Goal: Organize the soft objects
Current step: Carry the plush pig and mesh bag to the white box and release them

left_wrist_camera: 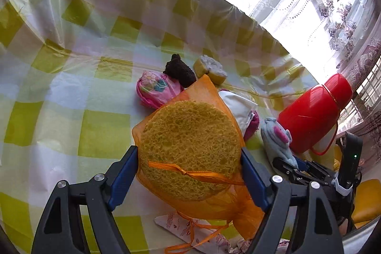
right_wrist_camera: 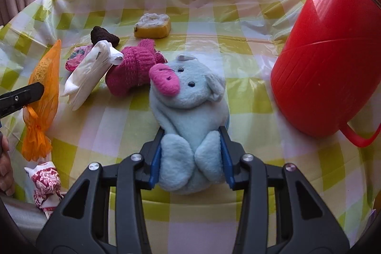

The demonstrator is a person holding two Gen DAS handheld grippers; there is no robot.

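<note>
My left gripper [left_wrist_camera: 189, 151] is shut on a round yellow sponge [left_wrist_camera: 190, 132] inside an orange mesh bag [left_wrist_camera: 209, 92] tied with a ribbon; its blue pads press on both sides. The bag [right_wrist_camera: 44, 97] hangs at the left edge of the right wrist view. My right gripper [right_wrist_camera: 192, 132] is shut on the lower body of a light blue plush animal [right_wrist_camera: 188, 92] with a pink snout. The plush lies on the green checked tablecloth [right_wrist_camera: 250, 97], head pointing away from me.
Behind lie a pink knit sock [right_wrist_camera: 135, 70], a white tissue pack [right_wrist_camera: 90, 73], a dark brown sponge [right_wrist_camera: 104, 36], a yellow scrub sponge [right_wrist_camera: 153, 26] and a pink flowered cloth [left_wrist_camera: 154, 89]. A big red jug [right_wrist_camera: 333, 58] stands right. A red-and-white patterned cloth [right_wrist_camera: 45, 182] lies near left.
</note>
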